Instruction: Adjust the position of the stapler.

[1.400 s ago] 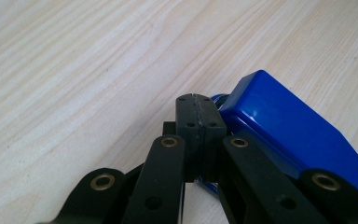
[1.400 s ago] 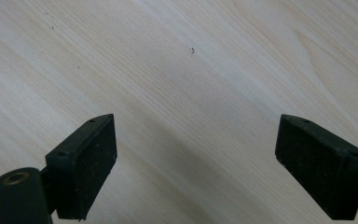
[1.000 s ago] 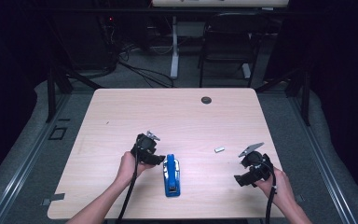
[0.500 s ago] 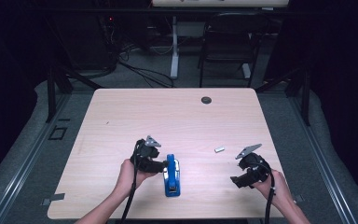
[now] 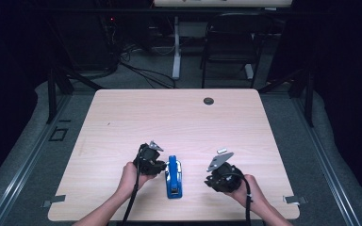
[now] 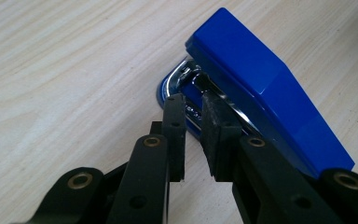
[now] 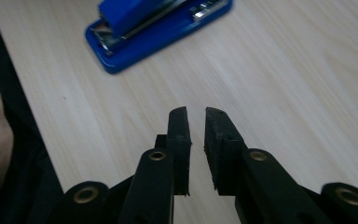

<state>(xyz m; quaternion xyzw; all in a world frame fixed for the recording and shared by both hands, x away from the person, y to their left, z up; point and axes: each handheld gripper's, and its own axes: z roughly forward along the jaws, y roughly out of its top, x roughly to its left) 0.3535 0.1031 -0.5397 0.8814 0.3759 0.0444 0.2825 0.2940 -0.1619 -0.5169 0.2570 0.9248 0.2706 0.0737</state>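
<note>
A blue stapler (image 5: 174,176) lies flat on the light wooden table (image 5: 179,122), near the person's edge, between the two grippers. The left gripper (image 5: 159,165) sits just beside the stapler's left flank, held in the person's left hand (image 5: 131,175), its jaws pointing toward the stapler's far end. In the left gripper view the left gripper (image 6: 193,106) has its jaws drawn narrow, only a slim gap between the pads, and nothing is clamped in that gap. The tips reach right up to the stapler (image 6: 265,100), at the open slot where the shiny metal strip runs under the blue top cover; whether a fingertip (image 6: 174,105) actually touches the metal I cannot tell. The blue cover rises just past and to the right of the right-hand finger. The right gripper (image 5: 210,179) is held in the right hand (image 5: 247,188), apart from the stapler on its other side, with its grey plate tipped up. In the right gripper view the right gripper (image 7: 196,117) also has a narrow gap, empty, with bare tabletop (image 7: 279,79) under and beyond the tips; the stapler (image 7: 154,28) lies well ahead of the fingers and off to their left. A small pale object (image 5: 222,151) rests on the table beyond the right gripper, and a dark round grommet (image 5: 209,100) sits near the table's far edge.
</note>
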